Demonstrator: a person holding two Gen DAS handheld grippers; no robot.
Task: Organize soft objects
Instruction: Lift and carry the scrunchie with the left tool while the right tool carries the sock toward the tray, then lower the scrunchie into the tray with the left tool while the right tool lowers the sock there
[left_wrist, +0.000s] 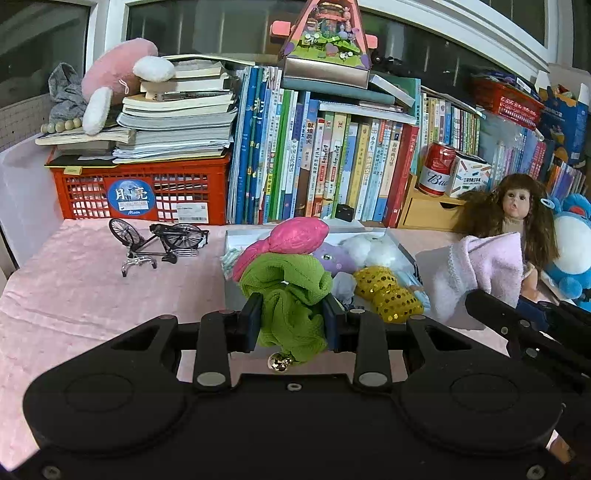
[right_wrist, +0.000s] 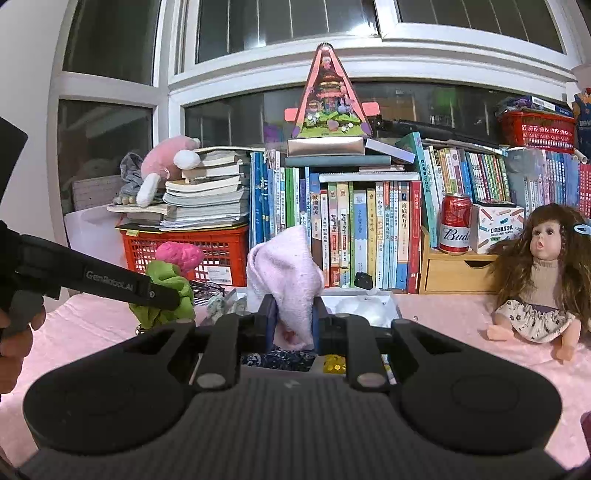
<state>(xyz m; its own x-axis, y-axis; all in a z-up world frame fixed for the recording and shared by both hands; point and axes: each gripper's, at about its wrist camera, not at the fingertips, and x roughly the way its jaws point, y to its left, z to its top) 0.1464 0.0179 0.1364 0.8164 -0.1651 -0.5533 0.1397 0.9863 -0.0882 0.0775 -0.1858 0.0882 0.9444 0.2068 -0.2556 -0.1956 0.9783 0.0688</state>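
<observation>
1. My left gripper (left_wrist: 291, 317) is clamped on a green mesh toy with a pink head (left_wrist: 291, 280) — the fabric is bunched between both pads, and a small gold bell (left_wrist: 279, 362) dangles below them.
2. My right gripper (right_wrist: 293, 325) is squeezed tight on a pale lilac towel (right_wrist: 284, 273), which stands up in a soft peak above the fingers.
3. The landmark is the white tray (left_wrist: 231, 238) on the pink tablecloth (left_wrist: 92, 277). The green toy is held up at the tray's near left corner, clear of the cloth.
4. The lilac towel is held just right of the tray in the left wrist view, in front of the doll.
5. Inside the tray lie a purple plush (left_wrist: 330, 258), a white fluffy ball (left_wrist: 369, 249) and a gold sequin piece (left_wrist: 388, 293), packed close together.
6. Left of the tray a model bicycle (left_wrist: 159, 242) lies on its side.
7. Right of the tray a long-haired doll (right_wrist: 535, 273) sits upright on the cloth.
8. Behind the tray stand a row of books (left_wrist: 332, 166) and a red crate (left_wrist: 140, 192).
</observation>
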